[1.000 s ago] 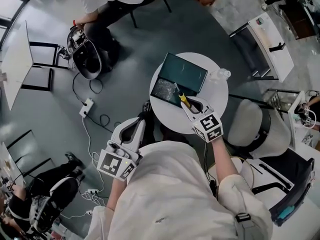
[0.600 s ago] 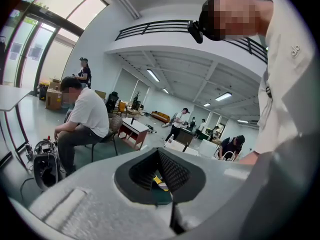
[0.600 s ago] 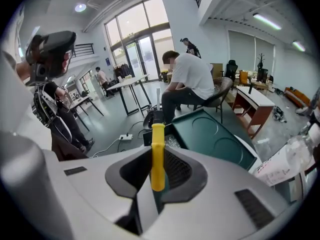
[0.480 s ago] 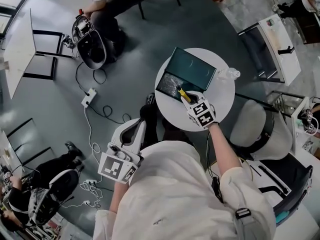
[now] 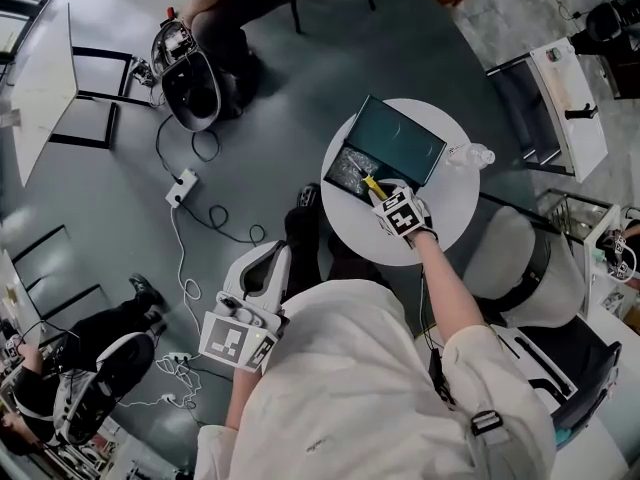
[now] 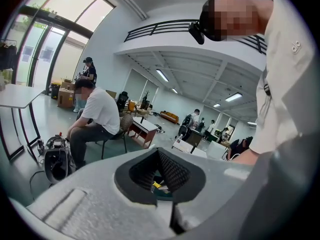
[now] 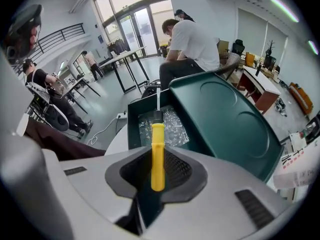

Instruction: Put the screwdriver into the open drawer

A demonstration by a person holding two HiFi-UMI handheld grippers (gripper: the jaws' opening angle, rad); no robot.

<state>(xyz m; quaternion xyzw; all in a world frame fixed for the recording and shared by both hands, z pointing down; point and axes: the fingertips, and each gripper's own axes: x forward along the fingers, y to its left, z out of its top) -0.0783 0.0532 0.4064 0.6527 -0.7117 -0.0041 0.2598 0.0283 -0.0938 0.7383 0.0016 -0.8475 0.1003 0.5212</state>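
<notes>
Above the bubble-wrap-lined drawer [image 7: 133, 129] — screwdriver [image 7: 157, 139] in right gripper [image 7: 158, 165]

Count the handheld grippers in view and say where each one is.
2. The left gripper is shut and empty beside the person's body; the right gripper holds the screwdriver at the open drawer.

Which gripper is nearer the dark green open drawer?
Right. The right gripper is at the front edge of the dark green open drawer; the left gripper hangs by the person's side, away from it.
</notes>
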